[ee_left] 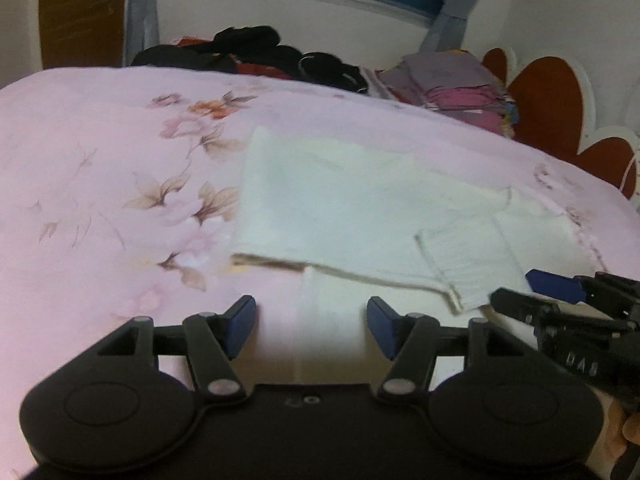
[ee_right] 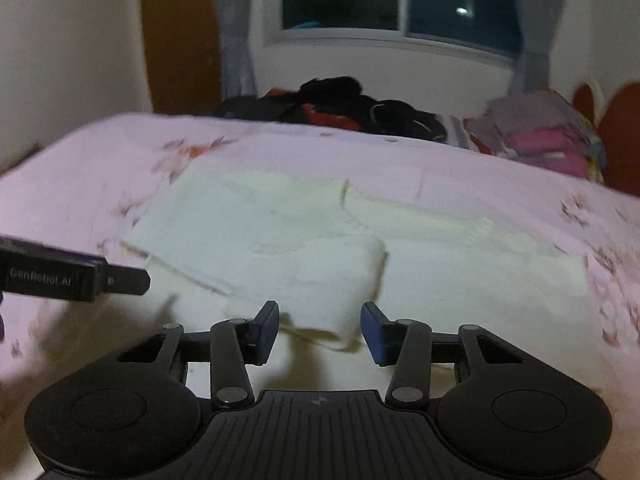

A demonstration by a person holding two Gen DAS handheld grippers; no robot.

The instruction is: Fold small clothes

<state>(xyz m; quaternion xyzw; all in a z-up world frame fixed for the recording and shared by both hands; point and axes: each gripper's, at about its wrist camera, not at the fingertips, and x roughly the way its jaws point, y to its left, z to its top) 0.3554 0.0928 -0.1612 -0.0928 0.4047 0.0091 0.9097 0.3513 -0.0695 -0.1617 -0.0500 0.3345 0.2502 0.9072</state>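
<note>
White knit garment (ee_left: 360, 204) lies spread on the pink floral bedspread (ee_left: 100, 168), near the front edge of the bed, one cuffed sleeve (ee_left: 468, 268) already turned in over the body. Left tongs (ee_left: 311, 326) stand wide, nothing between the pads, hovering just short of the garment's near hem. Right tongs (ee_right: 320, 330) also stand wide; a thick folded lip of the knit (ee_right: 344, 280) sits just ahead of the gap, but the pads do not appear to touch it.

Risks, as judged from this state:
- The knit is thick and soft. A shallow bite may catch only the top layer, so the fold peels apart on the lift.
- The bedspread is loose beneath; a low approach could pinch it along with the garment and drag it.
- The two tongs work close together on the near side; crossing paths could knock the turned-in sleeve out of place.
- The right view is blurred, so edge position is uncertain.
</note>
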